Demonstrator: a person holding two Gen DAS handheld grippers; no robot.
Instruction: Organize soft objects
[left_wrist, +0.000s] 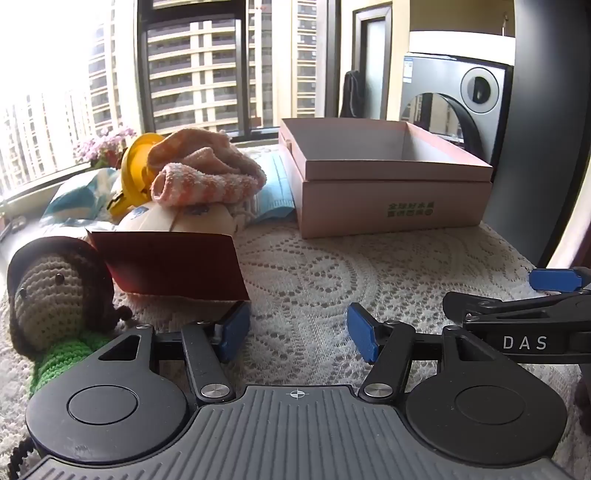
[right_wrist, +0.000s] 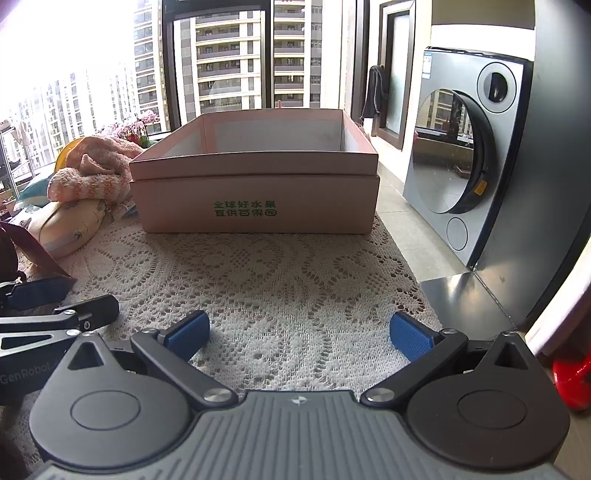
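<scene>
The doll (left_wrist: 55, 295) lies just left of the left gripper (left_wrist: 299, 332), nearer to it than to the right gripper (right_wrist: 299, 336). Its long body runs toward the camera. Both grippers' jaws are wide apart and hold nothing. The box (right_wrist: 255, 206) sits straight ahead, over bare lace cloth (right_wrist: 258, 277).

We are seeing strong daylight coming through window (left_wrist: 192, 74) at back; upper-left sky is blowing out to pure white in both views. Lace cloth (right_wrist: 277, 280) on desk is lying evenly lit and sharp. Soft shadows are falling toward us under left gripper (left_wrist: 299, 332) and right gripper (right_wrist: 299, 334). Washing machine door (right_wrist: 450, 151) is mirroring bright scene. Fisheye is bending window frames and curving edges; dark vignette is closing right side.
</scene>
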